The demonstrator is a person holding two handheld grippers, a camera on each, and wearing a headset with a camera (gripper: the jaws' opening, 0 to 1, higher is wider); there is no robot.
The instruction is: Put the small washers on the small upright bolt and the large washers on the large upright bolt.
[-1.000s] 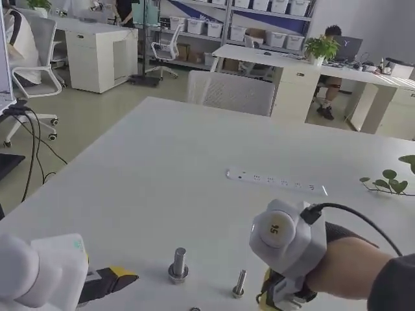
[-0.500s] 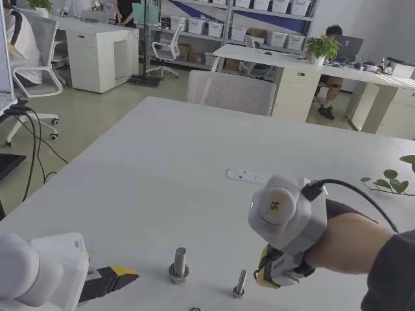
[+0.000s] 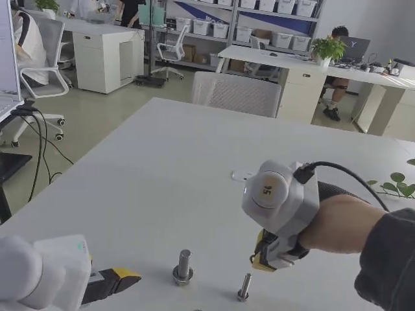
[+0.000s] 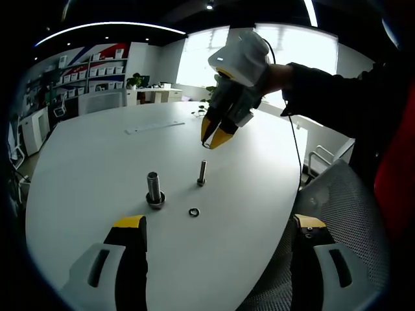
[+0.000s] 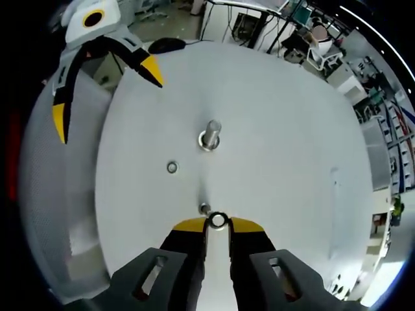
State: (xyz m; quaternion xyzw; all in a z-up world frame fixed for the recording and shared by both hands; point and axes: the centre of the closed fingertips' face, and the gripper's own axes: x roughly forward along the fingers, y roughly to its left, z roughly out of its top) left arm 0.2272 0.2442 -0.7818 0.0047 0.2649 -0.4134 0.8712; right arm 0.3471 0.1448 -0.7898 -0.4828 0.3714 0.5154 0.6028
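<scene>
Right gripper [image 5: 218,225]: jaws nearly closed, pinching a washer [image 5: 217,220] between the yellow tips. Can't tell whether it's a small or a large one. The washer is in the air, close above the small bolt [image 5: 204,208] and slightly off to one side, not on the shank. In the left gripper view the tips point down toward that bolt with a clear gap to its top.

Left gripper [image 4: 219,223]: jaws spread wide, nothing between them. It sits low at the near edge of the table [image 3: 162,162], aimed across at both bolts and well apart from them.

Small bolt stands upright, head down, shank bare. Large bolt [image 4: 154,190] stands upright near it, to its left in the head view. There's a wider ring at its base; can't tell if that's a washer or the bolt's own flange.

Loose washer [image 4: 193,212] lies flat on the table on the near side of the bolts, roughly between them, touching neither.

Further out: white power strip [image 4: 155,127] lies flat past the bolts. Plant sprig [image 3: 395,184] sits at the table's right edge.
</scene>
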